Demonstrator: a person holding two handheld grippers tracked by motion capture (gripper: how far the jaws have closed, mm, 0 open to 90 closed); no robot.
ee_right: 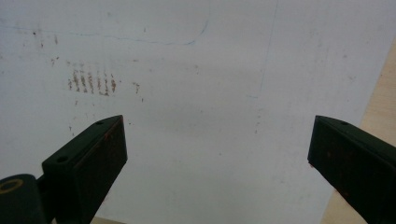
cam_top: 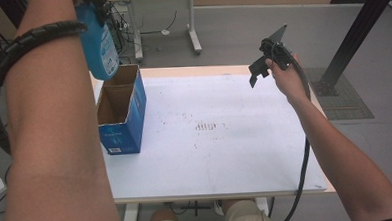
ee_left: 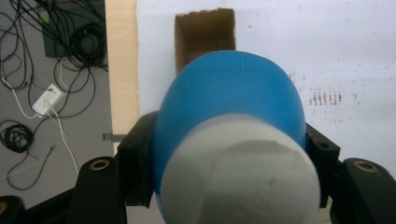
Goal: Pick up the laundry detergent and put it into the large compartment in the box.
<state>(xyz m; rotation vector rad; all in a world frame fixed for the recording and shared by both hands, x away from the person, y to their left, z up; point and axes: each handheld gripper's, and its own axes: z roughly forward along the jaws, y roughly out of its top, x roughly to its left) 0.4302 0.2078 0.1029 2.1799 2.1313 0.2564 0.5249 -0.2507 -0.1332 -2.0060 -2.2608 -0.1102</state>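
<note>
The white tabletop spreads wide across the high view, its surface bare apart from a patch of small brownish marks near the middle, and those same marks sit off to the upper left in the right gripper view. At the tabletop's left edge stands the blue cardboard box, flaps up and mouth open, brown inside; in the left gripper view the open box shows straight below, just past the bottle's far end. Up over that box, the person's left forearm fills the near left of the high view, and the left gripper has a blue bottle clamped between its fingers, held in the air above the box and clear of it. The fingers press on both flanks of the bottle's blue body, with its white cap turned toward the gripper's camera. Across on the right, the right gripper hangs raised above the far right part of the tabletop, its fingers spread wide apart with nothing between them but white surface below
</note>
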